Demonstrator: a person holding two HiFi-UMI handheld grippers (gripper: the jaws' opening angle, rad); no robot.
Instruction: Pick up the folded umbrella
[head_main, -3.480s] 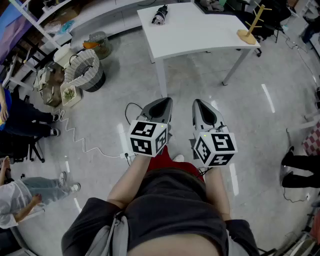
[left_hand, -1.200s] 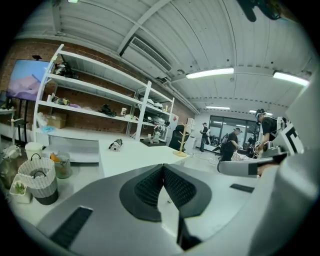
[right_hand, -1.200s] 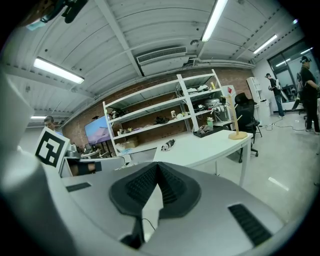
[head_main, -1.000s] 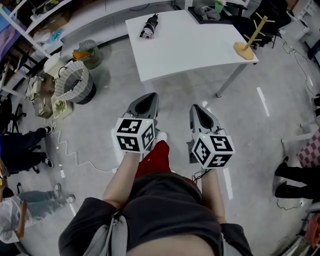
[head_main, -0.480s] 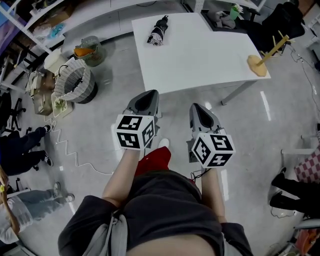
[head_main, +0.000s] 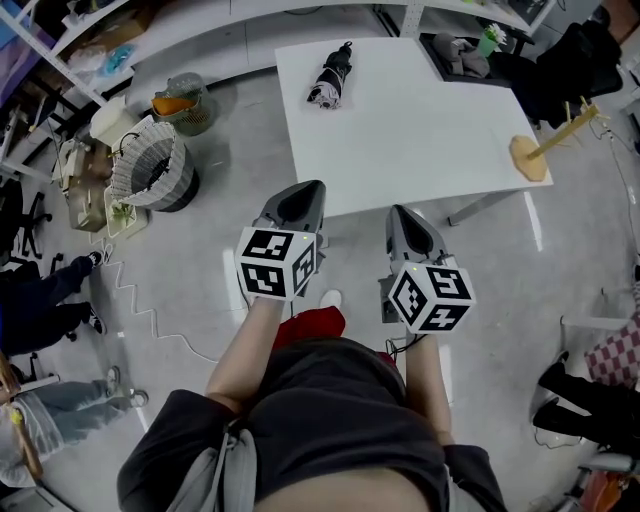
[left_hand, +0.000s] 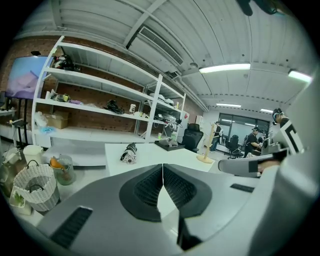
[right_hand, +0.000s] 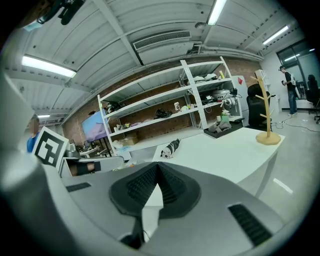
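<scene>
Left gripper (head_main: 303, 190) and right gripper (head_main: 400, 212) both closed on nothing, short of the tabletop's (head_main: 420, 130) near edge; umbrella (head_main: 331, 76) lies by its far left corner, likely light, soft fabric over stiff core, grab mid-body crosswise.

Folded umbrella (head_main: 330, 76): black, streaked with white. Table (head_main: 420, 140): plain white. Left gripper (head_main: 312, 188) and right gripper (head_main: 396, 211): grey shells and black ribbed pads are noted, with black-and-white square markers on the cubes. Basket (head_main: 150, 160): white lattice. Peg stand (head_main: 545, 150): pale wood. Floor (head_main: 200, 280): light grey, glossy.
</scene>
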